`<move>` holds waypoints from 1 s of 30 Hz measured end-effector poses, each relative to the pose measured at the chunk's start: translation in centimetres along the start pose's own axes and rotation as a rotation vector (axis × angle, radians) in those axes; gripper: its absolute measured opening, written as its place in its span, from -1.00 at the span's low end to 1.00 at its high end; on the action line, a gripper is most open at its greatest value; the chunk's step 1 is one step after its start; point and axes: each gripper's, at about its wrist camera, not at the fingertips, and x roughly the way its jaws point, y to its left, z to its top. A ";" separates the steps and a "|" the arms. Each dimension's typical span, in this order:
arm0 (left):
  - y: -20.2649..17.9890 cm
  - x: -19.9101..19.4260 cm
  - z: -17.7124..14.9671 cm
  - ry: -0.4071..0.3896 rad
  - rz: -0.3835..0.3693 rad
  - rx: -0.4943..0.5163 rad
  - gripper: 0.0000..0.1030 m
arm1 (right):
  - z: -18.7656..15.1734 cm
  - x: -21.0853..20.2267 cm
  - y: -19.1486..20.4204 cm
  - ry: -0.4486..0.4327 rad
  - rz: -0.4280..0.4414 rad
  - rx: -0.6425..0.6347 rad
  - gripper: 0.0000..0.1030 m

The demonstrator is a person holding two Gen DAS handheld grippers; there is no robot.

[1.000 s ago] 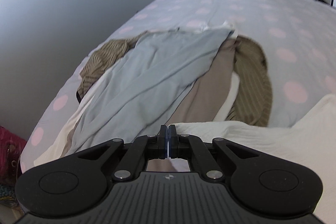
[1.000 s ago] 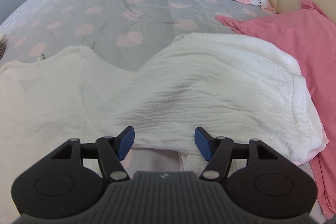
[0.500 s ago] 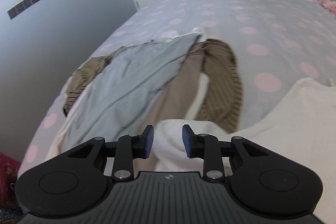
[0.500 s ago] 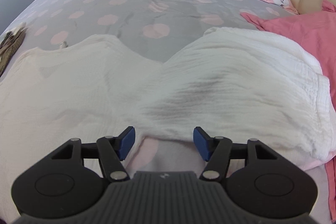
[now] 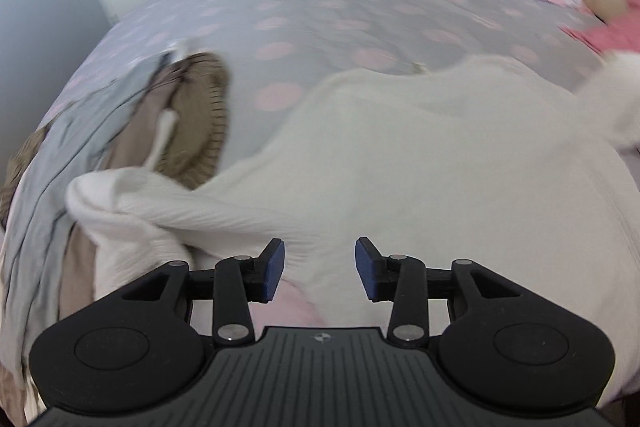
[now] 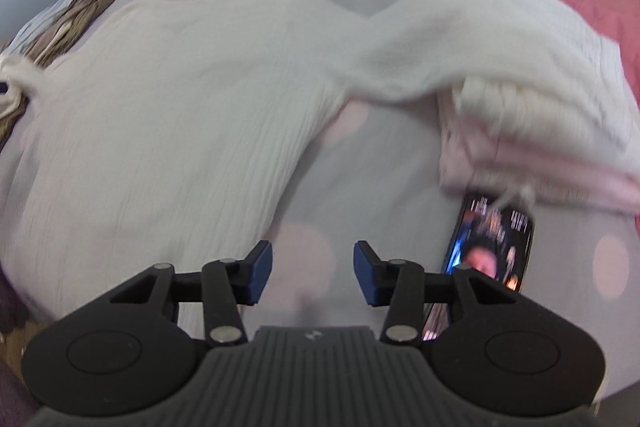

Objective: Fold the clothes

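Close in, the left gripper (image 5: 319, 269) has its jaws apart over the near hem of the white garment (image 5: 400, 163), holding nothing; the right gripper (image 6: 313, 274) is likewise spread above bare bedspread (image 6: 372, 163), just beside a lit phone (image 6: 490, 247). Further out the garment lies flat across the bed, one end bunched toward the pile of clothes (image 5: 120, 131). A careless pinch could catch the bedspread, or a swept fold could drag the phone or snag the pile.
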 end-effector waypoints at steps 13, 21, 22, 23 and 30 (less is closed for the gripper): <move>-9.5 -0.2 -1.6 0.021 -0.098 0.177 -0.17 | -7.4 2.8 3.1 0.117 0.074 -0.136 -0.26; -12.0 1.8 -4.2 0.141 -0.089 0.301 -0.17 | -6.9 2.9 2.3 0.107 0.143 -0.073 -0.91; -12.0 1.9 -4.3 0.148 -0.084 0.306 -0.17 | -7.0 2.5 2.2 0.106 0.143 -0.065 -0.91; -12.1 2.0 -4.5 0.155 -0.080 0.310 -0.17 | -7.1 2.1 2.2 0.104 0.137 -0.060 -0.92; -12.0 1.9 -4.4 0.155 -0.084 0.308 -0.17 | -7.3 -2.6 1.4 0.099 0.037 0.012 -0.93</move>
